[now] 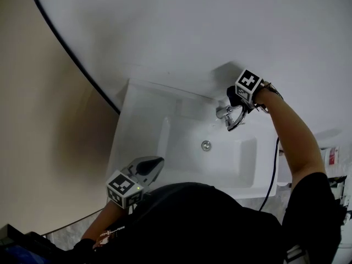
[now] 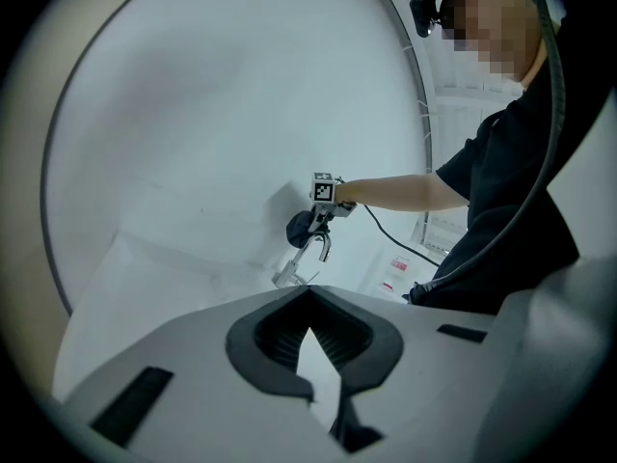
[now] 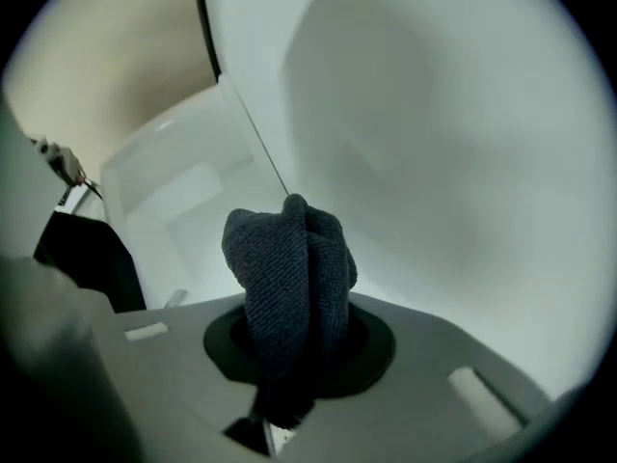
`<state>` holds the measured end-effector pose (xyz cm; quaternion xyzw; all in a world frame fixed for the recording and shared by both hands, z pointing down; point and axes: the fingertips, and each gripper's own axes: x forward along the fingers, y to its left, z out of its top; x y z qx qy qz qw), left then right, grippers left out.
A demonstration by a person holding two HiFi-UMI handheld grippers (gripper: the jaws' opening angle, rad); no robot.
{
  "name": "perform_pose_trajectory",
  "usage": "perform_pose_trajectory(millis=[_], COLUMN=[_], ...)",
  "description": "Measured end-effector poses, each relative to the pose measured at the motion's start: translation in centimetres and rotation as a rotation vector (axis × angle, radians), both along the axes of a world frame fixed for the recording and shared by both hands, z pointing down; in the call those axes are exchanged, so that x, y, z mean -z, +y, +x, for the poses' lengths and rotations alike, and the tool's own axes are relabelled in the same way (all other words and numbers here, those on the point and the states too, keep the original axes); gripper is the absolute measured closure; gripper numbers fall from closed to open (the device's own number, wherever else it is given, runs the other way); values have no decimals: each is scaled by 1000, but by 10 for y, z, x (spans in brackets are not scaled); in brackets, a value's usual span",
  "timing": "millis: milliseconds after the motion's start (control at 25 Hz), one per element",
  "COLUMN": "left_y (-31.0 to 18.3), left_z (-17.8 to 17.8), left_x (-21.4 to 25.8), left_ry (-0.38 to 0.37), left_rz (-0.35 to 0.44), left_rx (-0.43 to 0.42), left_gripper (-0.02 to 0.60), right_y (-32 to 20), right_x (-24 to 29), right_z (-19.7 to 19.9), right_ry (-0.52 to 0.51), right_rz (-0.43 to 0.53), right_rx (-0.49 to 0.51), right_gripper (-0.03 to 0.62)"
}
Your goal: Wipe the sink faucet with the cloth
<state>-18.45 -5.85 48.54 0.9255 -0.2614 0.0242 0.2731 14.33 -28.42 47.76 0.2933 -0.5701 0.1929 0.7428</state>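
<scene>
Right gripper [image 1: 237, 102]: jaws pinching a bunched dark blue knitted cloth [image 3: 289, 258], close above the chrome sink faucet [image 1: 223, 113] at the back of the white rectangular basin [image 1: 137, 109]. Left gripper [image 1: 147, 168]: jaws together, empty, by the front rim. Round metal drain [image 1: 206, 145] lies between them; a black cable [image 1: 273, 169] hangs beside the right forearm.
</scene>
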Motion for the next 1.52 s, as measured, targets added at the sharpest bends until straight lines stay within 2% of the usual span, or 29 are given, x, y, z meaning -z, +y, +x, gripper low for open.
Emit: perform_pose_trajectory(millis=[120, 240, 400, 560, 680, 800, 960, 1040, 1120, 1200, 1280, 1360, 1520], left_y=[3, 3, -3, -6, 3, 10, 23, 27, 33, 39, 41, 40, 42], left_z=[-2, -7, -1, 14, 34, 63, 103, 116, 123, 125, 120, 115, 116], left_x=[-2, -6, -4, 4, 13, 12, 9, 10, 11, 10, 8, 5, 6], left_ry=[4, 2, -7, -55, -99, -128, -152, -167, -181, -189, -199, -213, -217], left_rz=[18, 35, 35, 37, 41, 19, -25, -39, -56, -79, -100, -115, -115], left_rx=[-16, -22, -21, -26, -8, 32, 59, 74, 97, 124, 152, 171, 174], left_gripper=[591, 591, 591, 591, 591, 591, 591, 591, 591, 591, 591, 591, 591], right_y=[22, 58, 92, 100, 114, 119, 145, 152, 154, 148, 128, 101, 83], right_x=[21, 25, 6, -7, -10, -17, -85, -132, -167, -182, -184, -182, -177], right_z=[3, 4, -16, -30, -37, -37, -45, -41, -21, 16, 54, 72, 72], right_ry=[-128, -185, -341, -521, -611, -698, -764, -810, -905, -980, -1012, -1002, -919], right_rz=[81, 162, 328, 498, 549, 537, 350, 301, 276, 299, 364, 420, 447], right_rx=[-75, -88, -89, -158, -124, -78, -14, -85, -268, -466, -589, -593, -496], right_gripper=[545, 545, 543, 545, 545, 545, 543, 543, 543, 542, 543, 542, 542])
